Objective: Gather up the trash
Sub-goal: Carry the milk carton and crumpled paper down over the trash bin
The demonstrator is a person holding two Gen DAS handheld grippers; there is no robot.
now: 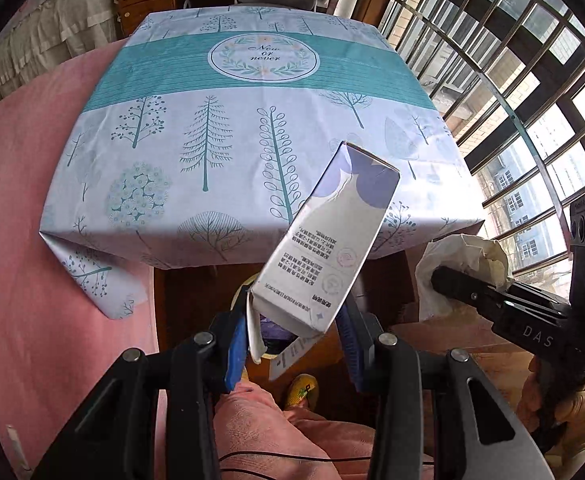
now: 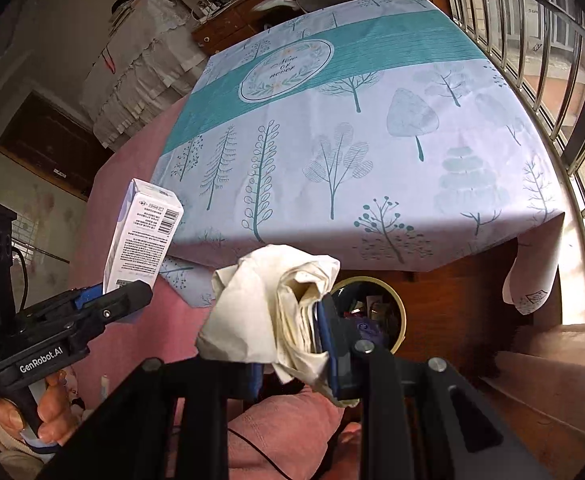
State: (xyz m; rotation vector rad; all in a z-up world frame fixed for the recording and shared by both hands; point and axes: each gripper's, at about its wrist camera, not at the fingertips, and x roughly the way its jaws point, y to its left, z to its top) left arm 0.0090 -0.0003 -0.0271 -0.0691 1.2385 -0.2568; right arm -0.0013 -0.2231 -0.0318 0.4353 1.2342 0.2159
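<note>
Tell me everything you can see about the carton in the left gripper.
The carton is a slim white cardboard box with purple shapes, small printed text and a barcode side. It looks dented, and its lower end flap hangs open. The left gripper clamps its lower end between blue pads, holding it tilted in the air, off the table, above the floor bin.

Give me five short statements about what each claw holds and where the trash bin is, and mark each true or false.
1. The left claw grips a carton. True.
2. The right claw is empty. False: it is shut on crumpled paper.
3. The carton lies on the tablecloth. False: it is held in the air, off the near edge.
4. A round bin sits on the floor below the table's near edge. True.
5. The bin is empty. False: it already holds some trash.
</note>
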